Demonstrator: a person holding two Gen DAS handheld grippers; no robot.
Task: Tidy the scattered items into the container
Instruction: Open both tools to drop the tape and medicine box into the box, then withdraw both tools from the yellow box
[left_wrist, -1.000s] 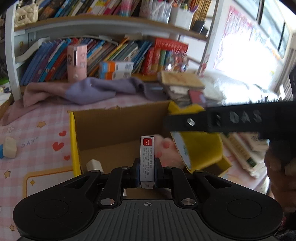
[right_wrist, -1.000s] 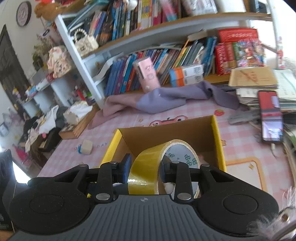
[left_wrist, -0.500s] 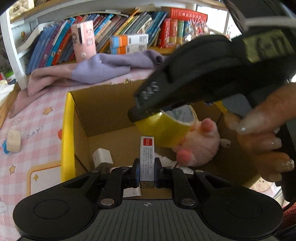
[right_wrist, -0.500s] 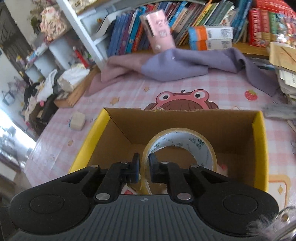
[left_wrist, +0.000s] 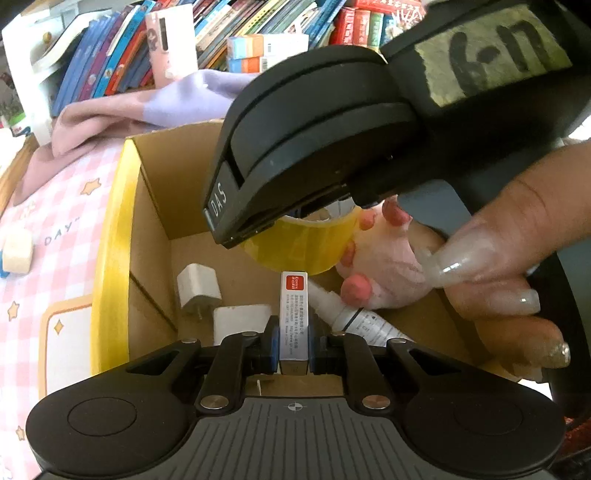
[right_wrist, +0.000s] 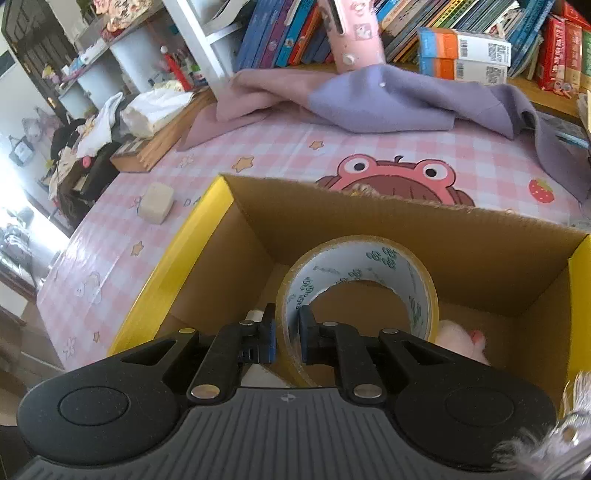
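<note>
My left gripper (left_wrist: 292, 345) is shut on a small white box with a red label (left_wrist: 293, 314), held over the open cardboard box with yellow rims (left_wrist: 110, 236). My right gripper (right_wrist: 283, 338) is shut on the wall of a yellowish tape roll (right_wrist: 358, 269), held inside the cardboard box (right_wrist: 406, 229). In the left wrist view the right gripper's body and the tape roll (left_wrist: 306, 245) hang above the box. Inside lie a white charger (left_wrist: 197, 288), a white block (left_wrist: 240, 321), a white tube (left_wrist: 351, 317) and a pink plush toy (left_wrist: 384, 266).
A cream cube (right_wrist: 156, 203) lies on the pink checked mat (right_wrist: 369, 147) left of the box; it also shows in the left wrist view (left_wrist: 16, 251). A purple and pink cloth (right_wrist: 369, 99) lies behind the box. Bookshelves (right_wrist: 443, 29) stand at the back.
Both grippers have moved forward and down over the box. The tape roll now hangs lower inside it, and the box's contents look closer.
</note>
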